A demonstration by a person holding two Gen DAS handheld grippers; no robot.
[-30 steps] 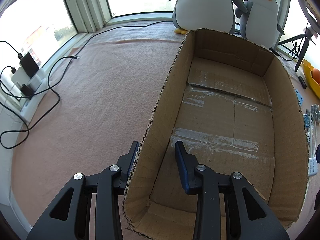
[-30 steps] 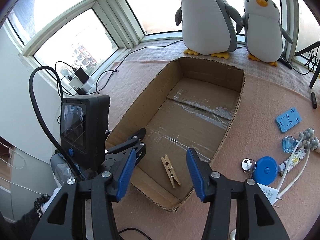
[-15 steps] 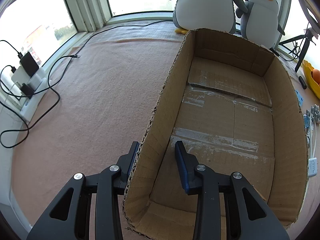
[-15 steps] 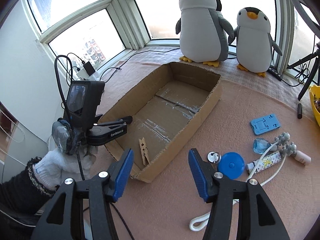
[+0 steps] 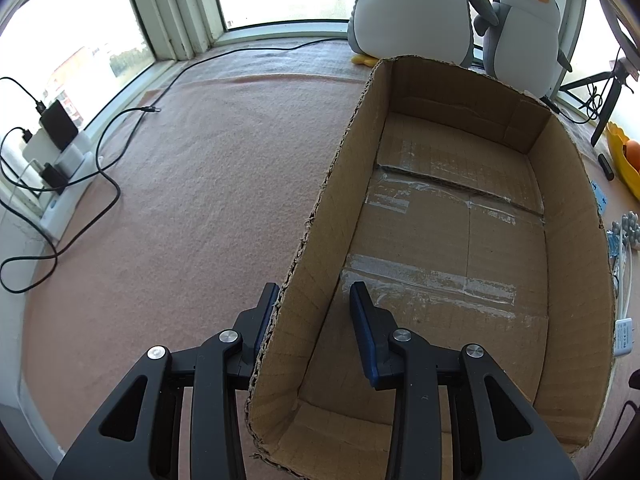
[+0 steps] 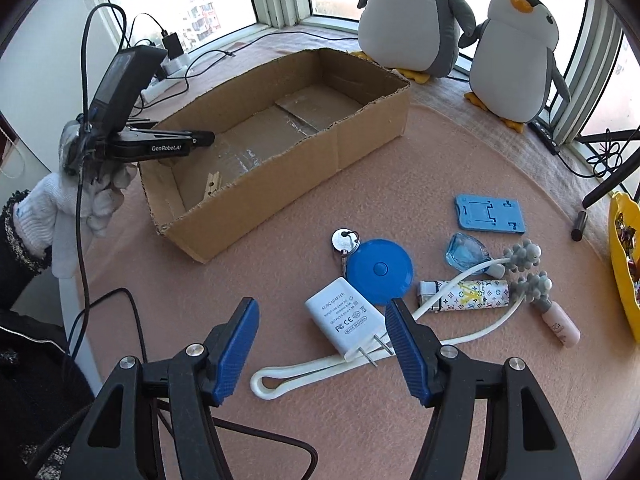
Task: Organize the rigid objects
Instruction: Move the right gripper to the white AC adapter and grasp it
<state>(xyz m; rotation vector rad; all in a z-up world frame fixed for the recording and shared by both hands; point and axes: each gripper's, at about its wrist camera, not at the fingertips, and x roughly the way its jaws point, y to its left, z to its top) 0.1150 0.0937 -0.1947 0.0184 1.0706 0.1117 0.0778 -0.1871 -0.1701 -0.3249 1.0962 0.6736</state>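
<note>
The cardboard box [image 5: 460,248] lies open on the pink mat, and its left wall stands between the fingers of my left gripper [image 5: 314,296], which is shut on it. From the right wrist view that gripper [image 6: 192,140] sits at the box's [image 6: 288,184] near-left corner, held by a white-gloved hand. A wooden clothespin [image 6: 212,184] lies inside. My right gripper [image 6: 320,308] hangs open over a white AC adapter [image 6: 344,320], which lies close to its right finger, untouched. Beyond are a blue round tape measure [image 6: 378,270] and a key [image 6: 344,240].
A white cord [image 6: 320,368], patterned lighter [image 6: 468,294], blue glass bottle [image 6: 466,252], blue phone stand [image 6: 490,214] and pink-handled massager [image 6: 556,320] lie right of the box. A yellow bowl [image 6: 624,260] sits at the right edge. Two plush penguins [image 6: 416,20] stand behind. Cables and a power strip [image 5: 60,152] are at the left.
My right gripper has swung right and down, away from the box and the clothespin in it, to above the loose items, with its jaws wider. The left gripper has not moved.
</note>
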